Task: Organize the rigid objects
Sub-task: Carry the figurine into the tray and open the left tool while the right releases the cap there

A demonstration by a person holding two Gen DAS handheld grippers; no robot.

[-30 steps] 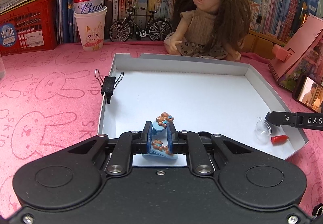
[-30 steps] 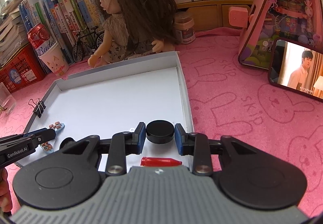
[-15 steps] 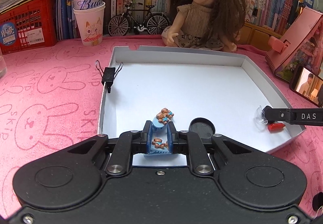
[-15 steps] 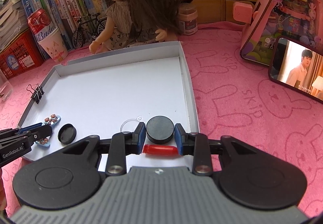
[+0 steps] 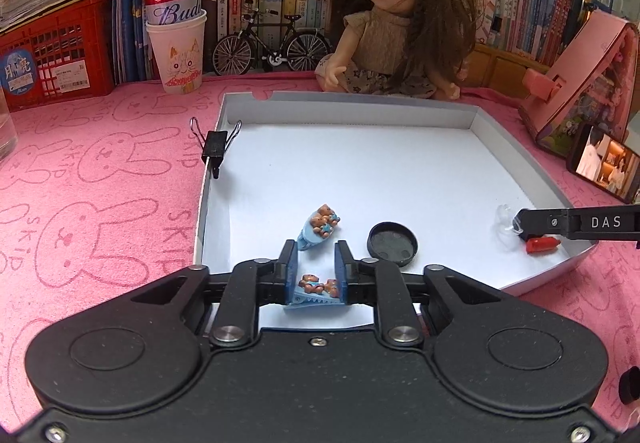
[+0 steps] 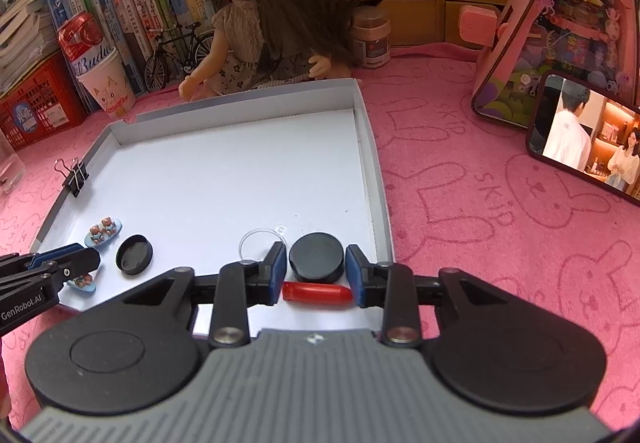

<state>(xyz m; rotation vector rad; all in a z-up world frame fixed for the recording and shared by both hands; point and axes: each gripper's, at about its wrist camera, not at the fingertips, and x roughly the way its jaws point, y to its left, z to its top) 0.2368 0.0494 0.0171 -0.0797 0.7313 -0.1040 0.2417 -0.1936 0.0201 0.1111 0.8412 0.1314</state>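
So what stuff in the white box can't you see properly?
- Near bear clip, left wrist view: its ends sit behind the left gripper fingers.
- Red piece, right wrist view: both ends go behind the right gripper fingers, so I can't tell what it is.
- Clear plastic thing, left wrist view: see-through and partly behind the right gripper's finger.

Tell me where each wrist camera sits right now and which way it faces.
Left wrist: on the left gripper at the shallow white cardboard tray's near-left corner, facing the brown-haired doll; its open fingers flank a blue bear-decorated hair clip.
Right wrist: on the right gripper at the tray's near-right corner, facing the doll; open fingers flank a black round disc and red capsule-shaped piece.
Shared: tray, doll, clips, upturned black round lid, each other's fingertips.
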